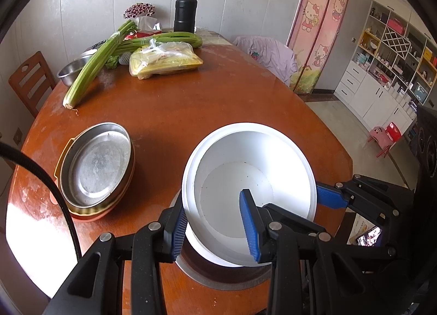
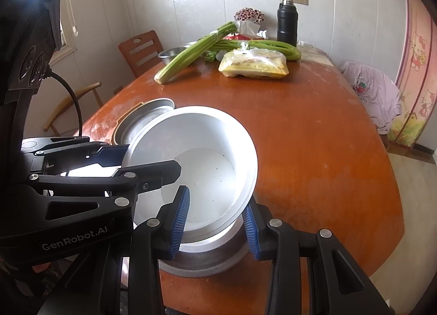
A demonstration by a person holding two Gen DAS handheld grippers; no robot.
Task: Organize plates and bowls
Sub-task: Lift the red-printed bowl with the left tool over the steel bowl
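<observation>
Left wrist view: both hand-held grippers, left [image 1: 215, 229] and right [image 2: 215, 223], are clamped on the white bowl's [image 1: 247, 178] rim over the desk [image 1: 191, 102], metal pans [image 1: 95, 167] stacked just beside, celery [image 1: 92, 66] well behind.

Bowl [image 1: 245, 178] right of stacked pans [image 1: 95, 170]

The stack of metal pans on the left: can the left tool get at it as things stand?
Probably not yet. The left tool is clamped on the white bowl's rim, sharing it with the right tool. The stack of metal pans itself sits uncovered on the table.
</observation>
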